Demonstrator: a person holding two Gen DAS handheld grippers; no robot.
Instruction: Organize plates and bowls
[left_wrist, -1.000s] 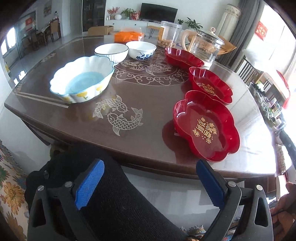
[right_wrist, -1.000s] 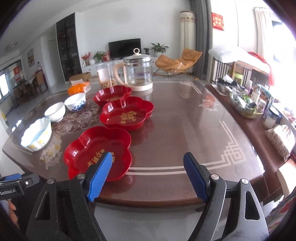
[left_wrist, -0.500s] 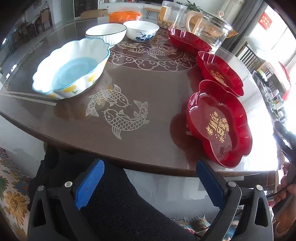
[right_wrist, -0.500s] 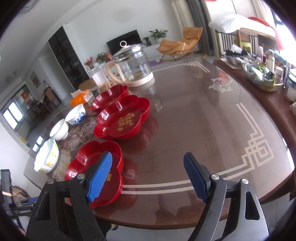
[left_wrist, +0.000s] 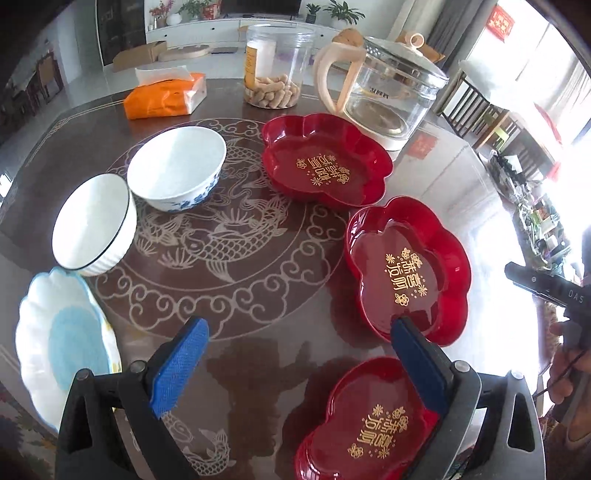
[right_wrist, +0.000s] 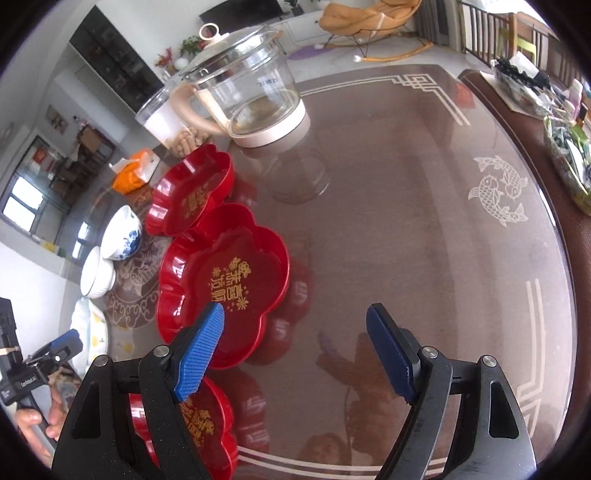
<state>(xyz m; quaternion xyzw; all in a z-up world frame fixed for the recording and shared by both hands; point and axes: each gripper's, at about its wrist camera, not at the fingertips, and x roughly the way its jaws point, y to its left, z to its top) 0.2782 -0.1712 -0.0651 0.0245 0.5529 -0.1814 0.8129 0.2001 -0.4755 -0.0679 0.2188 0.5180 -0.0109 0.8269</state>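
Three red flower-shaped plates lie in a row on the table: a far one (left_wrist: 325, 158), a middle one (left_wrist: 406, 266) and a near one (left_wrist: 369, 424). They also show in the right wrist view, far (right_wrist: 192, 188), middle (right_wrist: 225, 280), near (right_wrist: 207, 421). At left stand a blue-patterned white bowl (left_wrist: 177, 166), a black-rimmed white bowl (left_wrist: 92, 225) and a scalloped blue-centred bowl (left_wrist: 62, 343). My left gripper (left_wrist: 299, 365) is open and empty above the table. My right gripper (right_wrist: 295, 350) is open and empty above the near and middle plates.
A glass kettle (left_wrist: 384, 96) with a cream handle, a clear snack jar (left_wrist: 277, 66) and an orange tissue pack (left_wrist: 166, 96) stand at the table's far side. A cluttered side counter (right_wrist: 554, 110) runs along the right.
Both grippers have moved forward from beyond the table's edge to above the tabletop. The jaws stay open and empty.
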